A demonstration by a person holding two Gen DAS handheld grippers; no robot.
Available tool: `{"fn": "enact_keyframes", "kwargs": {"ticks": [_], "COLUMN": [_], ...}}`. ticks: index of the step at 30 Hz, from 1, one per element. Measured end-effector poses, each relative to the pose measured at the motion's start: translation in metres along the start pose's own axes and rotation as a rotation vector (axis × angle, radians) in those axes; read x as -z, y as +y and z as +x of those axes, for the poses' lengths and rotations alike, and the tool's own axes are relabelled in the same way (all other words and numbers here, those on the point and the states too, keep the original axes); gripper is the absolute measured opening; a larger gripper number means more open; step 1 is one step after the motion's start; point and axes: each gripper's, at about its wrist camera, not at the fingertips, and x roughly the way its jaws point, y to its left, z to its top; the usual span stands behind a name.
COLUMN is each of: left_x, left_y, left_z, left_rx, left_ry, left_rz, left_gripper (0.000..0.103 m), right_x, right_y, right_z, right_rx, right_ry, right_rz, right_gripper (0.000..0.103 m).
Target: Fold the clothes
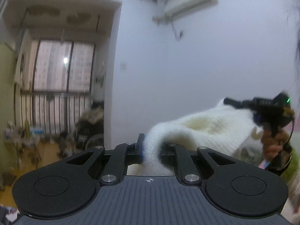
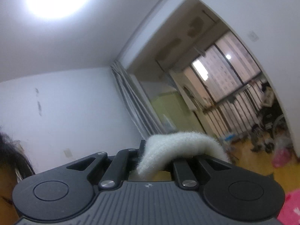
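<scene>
The white fluffy garment (image 1: 206, 129) hangs in the air, stretched between the two grippers, well above the floor. One edge of it is pinched in the left gripper (image 1: 151, 150), whose jaws are closed narrow on the fabric; from there the knit rises and runs to the right, toward the right gripper (image 1: 232, 102), which is seen from the side with its tip pressed into the far end of the cloth. In the right wrist view the same garment (image 2: 180, 140) passes between the fingers of the right gripper (image 2: 155, 157) and folds over its right side, so this one also grips the cloth. Behind the garment is a plain white wall with an air conditioner (image 1: 191, 0) high on it, and left of the garment a doorway opens to a window (image 1: 63, 67).
</scene>
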Motion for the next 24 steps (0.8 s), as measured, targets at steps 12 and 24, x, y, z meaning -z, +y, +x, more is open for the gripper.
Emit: {"fn": "enact_keyframes", "kwargs": {"ticks": [12,24], "left_x": [0.157,0.304], "left_y": [0.121,0.254], "left_z": [0.223,0.354], "left_rx": [-0.121,-0.290], "left_ry": [0.449,0.695], "left_rz": [-0.114,-0.431], "left_gripper": [0.011,0.038], "right_x": [0.121,0.259], "right_y": [-0.291,-0.497], "right_z": [0.168,0.206], "right_rx": [0.432,0.661], "right_ry": [0.385,0.539], "right_rz": [0.340,0.829], "right_gripper": [0.010,0.048]}}
